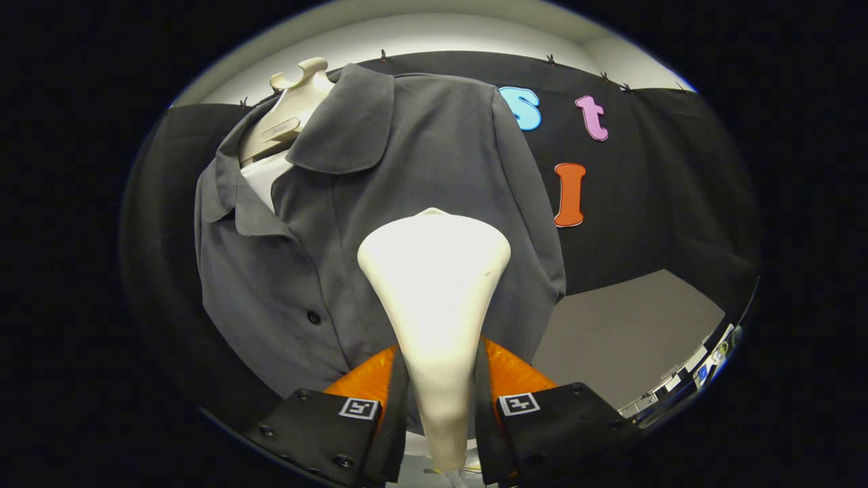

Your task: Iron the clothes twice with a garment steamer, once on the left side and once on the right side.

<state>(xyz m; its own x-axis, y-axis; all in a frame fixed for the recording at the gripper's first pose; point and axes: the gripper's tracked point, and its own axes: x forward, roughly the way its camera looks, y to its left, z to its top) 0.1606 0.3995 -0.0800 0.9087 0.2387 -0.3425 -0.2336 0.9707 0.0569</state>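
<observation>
A grey button-up shirt [380,224] hangs on a cream mannequin bust [291,108] just ahead of me. A white garment steamer [434,285] stands between my fingers, its handle clamped on both sides. Its wide head rests against the shirt's front, on the panel to the right of the button line. My gripper [439,407] is shut on the steamer's handle. The steamer's head hides the shirt's lower middle.
Black cloth covers the booth wall [644,203] behind the shirt. A grey surface [624,332] lies to the lower right, with some small objects [698,366] at its far edge. A white undershirt [261,176] shows at the open collar.
</observation>
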